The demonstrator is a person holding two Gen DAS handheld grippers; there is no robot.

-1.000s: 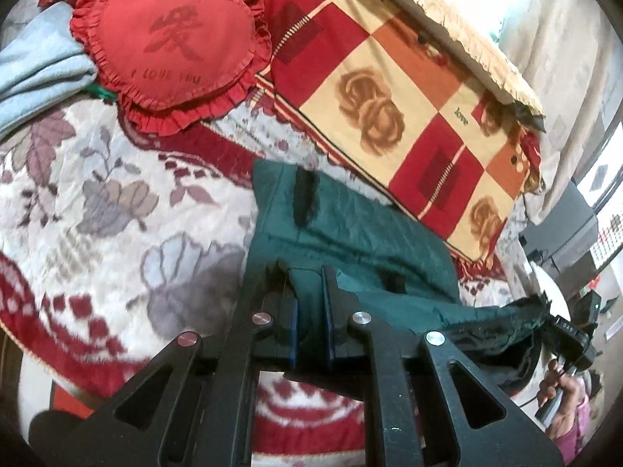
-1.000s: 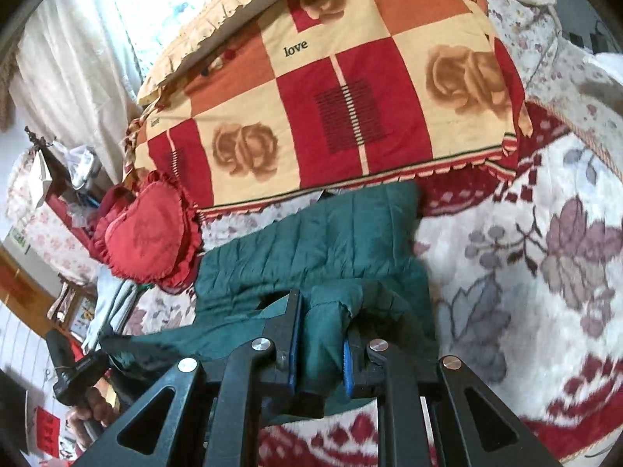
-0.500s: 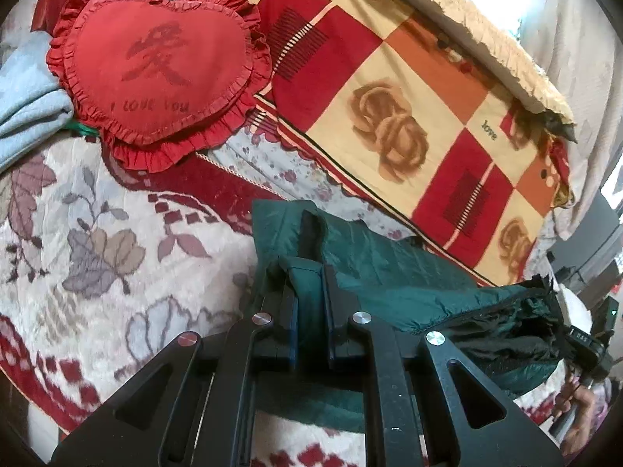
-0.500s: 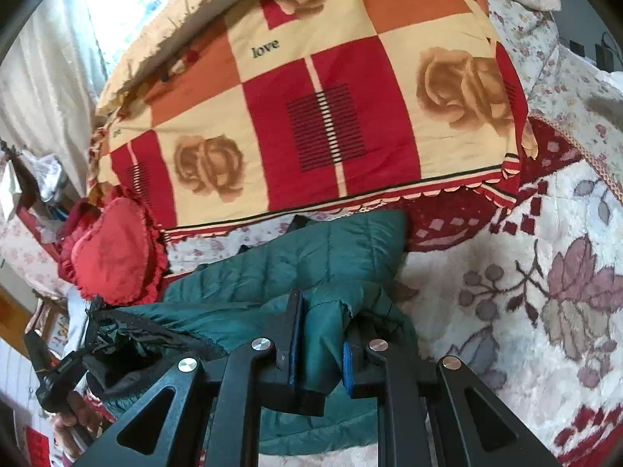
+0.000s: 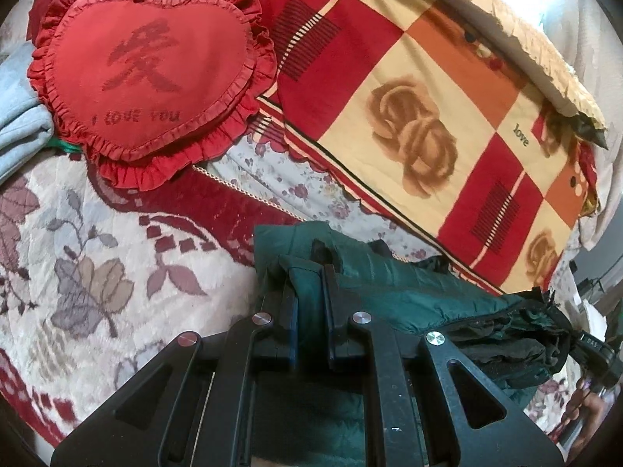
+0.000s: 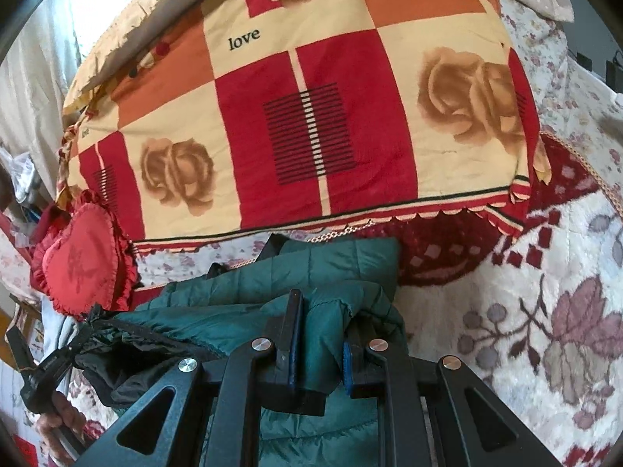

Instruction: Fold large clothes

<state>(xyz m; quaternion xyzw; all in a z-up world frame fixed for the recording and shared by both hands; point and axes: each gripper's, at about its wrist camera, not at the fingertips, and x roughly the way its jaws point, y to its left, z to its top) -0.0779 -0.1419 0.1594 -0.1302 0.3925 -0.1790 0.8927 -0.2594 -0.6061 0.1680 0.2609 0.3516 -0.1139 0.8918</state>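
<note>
My left gripper [image 5: 311, 292] and right gripper [image 6: 323, 323] each clamp a hem fold of the green quilted jacket [image 6: 296, 276] on the bed [image 6: 506, 311]; I should carry both corners level toward the checked quilt [image 6: 311, 116], keeping edges aligned.

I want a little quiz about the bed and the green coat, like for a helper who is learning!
1. True or false: the left gripper is shut on the dark green quilted jacket.
2. What shape is the red frilled cushion?
3. The right gripper holds: A) the checked rose-print quilt B) the jacket C) nothing.

Key: 1 true; 2 heart; 3 B.
</note>
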